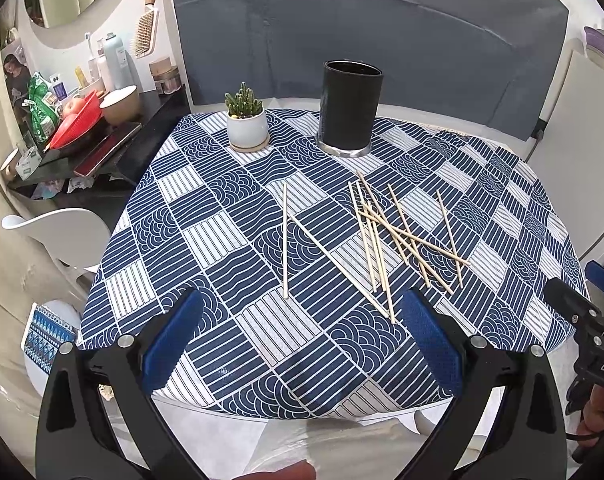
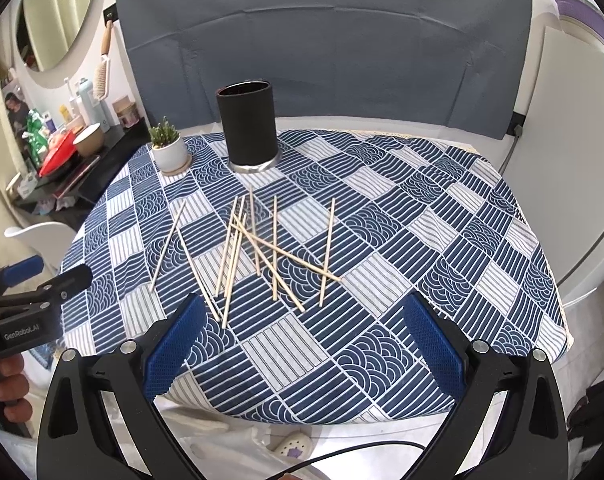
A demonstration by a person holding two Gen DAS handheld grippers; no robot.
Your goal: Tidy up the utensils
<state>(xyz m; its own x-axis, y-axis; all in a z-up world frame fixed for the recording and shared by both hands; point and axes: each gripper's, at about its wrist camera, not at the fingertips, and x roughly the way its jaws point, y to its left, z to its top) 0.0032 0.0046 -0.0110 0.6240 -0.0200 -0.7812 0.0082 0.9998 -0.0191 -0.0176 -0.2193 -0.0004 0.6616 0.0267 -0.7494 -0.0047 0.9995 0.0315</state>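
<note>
Several pale wooden chopsticks lie scattered and crossed on the blue-and-white patterned tablecloth; the same pile of chopsticks shows in the right wrist view. A tall black cylindrical holder stands upright at the table's far side, behind the sticks, and the holder looks empty at its rim. My left gripper hovers open above the near edge, short of the sticks. My right gripper is open too, just before the pile. Neither holds anything.
A small cactus in a white pot stands left of the holder. A cluttered dark side table and a white chair lie to the left. A grey padded headboard rises behind the table. A power strip lies on the floor.
</note>
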